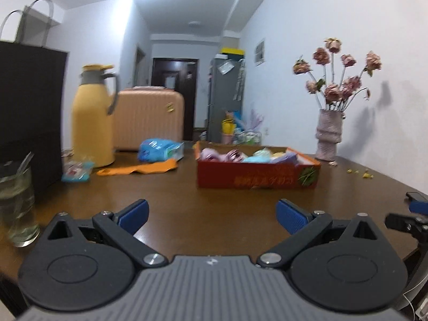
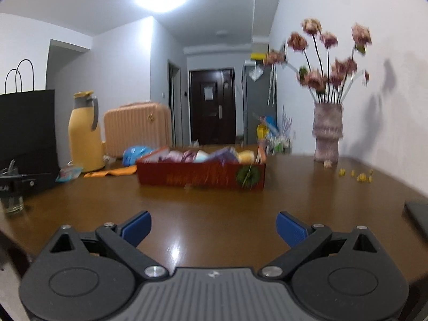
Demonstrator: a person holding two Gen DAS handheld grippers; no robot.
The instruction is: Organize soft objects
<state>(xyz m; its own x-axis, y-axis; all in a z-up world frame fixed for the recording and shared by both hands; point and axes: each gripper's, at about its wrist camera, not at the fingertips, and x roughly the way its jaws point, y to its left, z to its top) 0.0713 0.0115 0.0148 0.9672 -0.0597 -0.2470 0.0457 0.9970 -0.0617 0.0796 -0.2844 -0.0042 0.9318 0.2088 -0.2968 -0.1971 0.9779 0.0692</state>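
1. We find the left gripper point(image 1: 212, 215) held low over the near edge of the brown table point(image 1: 187, 200), its blue-padded fingers point(image 1: 135, 212) spread wide with nothing between them.
2. The right gripper point(image 2: 213, 227) sits in like manner over the same table, fingers point(image 2: 290, 228) wide apart and holding nothing.
3. The red box point(image 1: 256, 178) stands near the middle of the table, well beyond both grippers. It holds a jumble of soft items point(image 1: 240, 156) in pink, blue, yellow and purple; blur prevents us from telling them apart.
4. Left of the box, at the far side, lies a blue packet point(image 1: 160, 149), with an orange cloth point(image 1: 139, 169) flat on the table just in front of it.
5. A small light-blue packet point(image 1: 77, 172) lies further left, near the foot of a yellow flask point(image 1: 92, 117).
6. A peach suitcase point(image 1: 151, 117) stands behind the flask, and a black paper bag point(image 1: 29, 107) stands at the far left.
7. A glass point(image 1: 17, 203) with greenery in it stands at the near left edge.
8. A pale vase point(image 1: 327, 136) of dried roses stands at the far right by the wall, with small yellow bits point(image 2: 355, 175) scattered on the table near it.
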